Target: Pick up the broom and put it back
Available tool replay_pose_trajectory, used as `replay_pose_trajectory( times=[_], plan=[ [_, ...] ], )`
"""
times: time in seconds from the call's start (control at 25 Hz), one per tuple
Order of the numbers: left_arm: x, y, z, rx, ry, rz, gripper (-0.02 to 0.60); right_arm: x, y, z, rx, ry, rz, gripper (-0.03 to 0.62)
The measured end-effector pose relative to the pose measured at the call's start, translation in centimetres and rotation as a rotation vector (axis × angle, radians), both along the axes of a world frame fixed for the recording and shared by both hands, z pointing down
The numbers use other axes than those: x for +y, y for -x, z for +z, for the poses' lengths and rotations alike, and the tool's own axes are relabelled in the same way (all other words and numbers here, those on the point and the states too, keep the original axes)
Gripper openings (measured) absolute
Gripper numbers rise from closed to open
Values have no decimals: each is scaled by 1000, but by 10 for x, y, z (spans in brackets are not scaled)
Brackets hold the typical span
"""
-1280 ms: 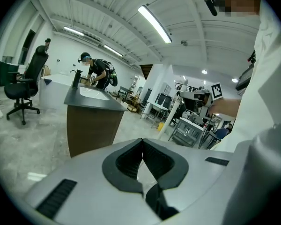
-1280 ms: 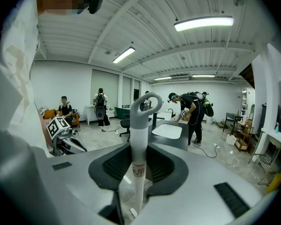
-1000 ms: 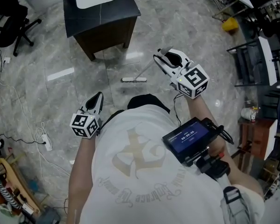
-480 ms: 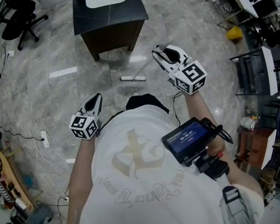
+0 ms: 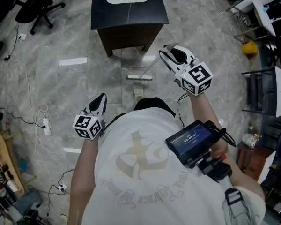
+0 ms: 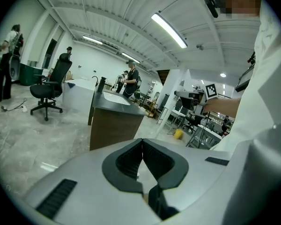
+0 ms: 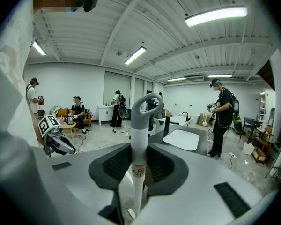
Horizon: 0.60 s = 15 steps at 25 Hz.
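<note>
While right gripper (image 7: 138, 165) clamps broom (image 7: 139, 125), left gripper (image 6: 142, 144) jaws together, empty

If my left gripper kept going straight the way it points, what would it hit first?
Probably the sink cabinet: the left gripper, jaws shut, aims at its wooden side. It seems tilted downward, so the floor before it could come first; depth is unclear.

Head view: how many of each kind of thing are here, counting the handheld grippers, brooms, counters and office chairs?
Handheld grippers with marker cubes: 2, the left gripper and the right gripper
White long-handled broom: 1
Dark wooden counter with a white basin: 1
Black office chair: 1
Total: 5
</note>
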<state>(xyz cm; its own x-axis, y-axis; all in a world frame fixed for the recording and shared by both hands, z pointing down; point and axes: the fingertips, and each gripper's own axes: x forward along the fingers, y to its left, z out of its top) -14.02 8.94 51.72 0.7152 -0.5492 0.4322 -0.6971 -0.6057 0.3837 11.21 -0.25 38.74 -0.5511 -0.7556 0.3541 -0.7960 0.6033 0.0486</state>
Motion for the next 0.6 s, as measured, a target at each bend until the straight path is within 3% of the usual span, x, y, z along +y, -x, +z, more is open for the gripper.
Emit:
replay_pose_trajectory(
  times=[0.6],
  plan=[
    [-54, -8, -1, -31, 33, -86, 12, -74, 9, 24, -20, 52, -119, 110]
  ],
)
